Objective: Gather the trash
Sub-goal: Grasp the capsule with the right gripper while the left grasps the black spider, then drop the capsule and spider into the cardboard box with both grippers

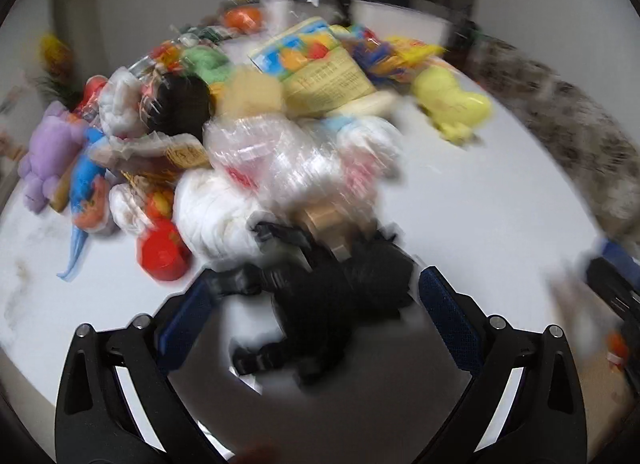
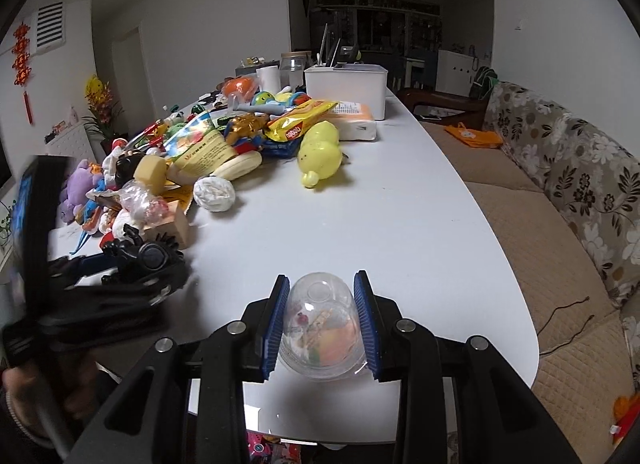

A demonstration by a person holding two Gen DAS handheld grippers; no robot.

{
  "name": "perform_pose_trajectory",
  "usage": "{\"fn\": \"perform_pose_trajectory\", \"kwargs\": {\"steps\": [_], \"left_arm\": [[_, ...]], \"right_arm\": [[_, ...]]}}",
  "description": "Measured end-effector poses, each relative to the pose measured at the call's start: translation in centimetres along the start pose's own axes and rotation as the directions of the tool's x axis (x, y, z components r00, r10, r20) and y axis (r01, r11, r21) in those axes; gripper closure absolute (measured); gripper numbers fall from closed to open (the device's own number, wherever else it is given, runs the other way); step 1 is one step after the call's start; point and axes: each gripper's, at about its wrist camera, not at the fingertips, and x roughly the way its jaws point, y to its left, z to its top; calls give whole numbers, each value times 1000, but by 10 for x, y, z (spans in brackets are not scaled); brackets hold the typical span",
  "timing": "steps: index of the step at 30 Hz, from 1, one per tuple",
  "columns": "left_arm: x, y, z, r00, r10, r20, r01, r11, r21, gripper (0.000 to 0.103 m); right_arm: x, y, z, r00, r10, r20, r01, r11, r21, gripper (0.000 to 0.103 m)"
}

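My right gripper (image 2: pixel 322 284) is shut on a clear plastic cup (image 2: pixel 322 328) with scraps inside, held over the near end of the white table (image 2: pixel 400 223). My left gripper (image 1: pixel 316 284) is open, its blue pads on either side of a black toy (image 1: pixel 332 296) without touching it; this view is motion-blurred. The left gripper (image 2: pixel 120 268) also shows at the left of the right wrist view. Beyond the toy lie crumpled clear plastic wrap (image 1: pixel 280 159) and a white paper wad (image 1: pixel 212 211).
A pile of toys, snack bags and wrappers (image 2: pixel 208 143) runs along the table's left side. A yellow duck toy (image 2: pixel 320 151), a white wad (image 2: pixel 214 193) and a white box (image 2: pixel 346 87) stand farther out. A floral sofa (image 2: pixel 560 183) lines the right.
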Motion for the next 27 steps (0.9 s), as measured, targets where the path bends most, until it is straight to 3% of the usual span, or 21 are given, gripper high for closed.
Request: {"fn": "perform_pose_trajectory", "kwargs": {"steps": [2,3,6,11,14,18,22,23,24,25,27], "left_arm": [[1,-2,2,1000,18,9,-18,1000,1,9],[-1,-1,2,1000,24,9,-24,1000,-2,16],[-13,11,-3,1000,0,-5,0,1000,0,16],[-82,42,-25,994,-91,68,86,994,66,16],[-126,54,-54,987,-131,97,114,981,157,16],[-143,74,-93,984,-176,15,169,963,212,16],[-113,90,-140,974,-187,-129,212,952,219,15],[-101,95,-149,970,-186,-160,217,953,210,14],[-86,101,-156,963,-178,-200,216,958,186,13],[-76,107,-160,953,-188,-237,229,960,159,13],[-57,121,-166,934,-202,-293,238,967,91,13]], "right_arm": [[2,-2,0,1000,22,-8,-22,1000,5,69],[4,-1,-1,1000,30,-9,-30,1000,5,69],[5,3,-3,998,69,-13,-69,998,12,70],[-10,25,-11,990,140,-21,-141,989,-42,70],[-27,47,-25,970,233,-64,-238,967,-90,70],[-43,81,-57,914,356,-193,-387,908,-159,69],[-27,113,-97,867,381,-321,-452,873,-185,68],[-15,120,-109,853,378,-359,-461,869,-181,52],[-4,124,-116,842,374,-389,-466,868,-174,27],[5,127,-124,837,365,-408,-462,871,-167,24],[14,131,-135,828,353,-436,-457,875,-159,34]]}}
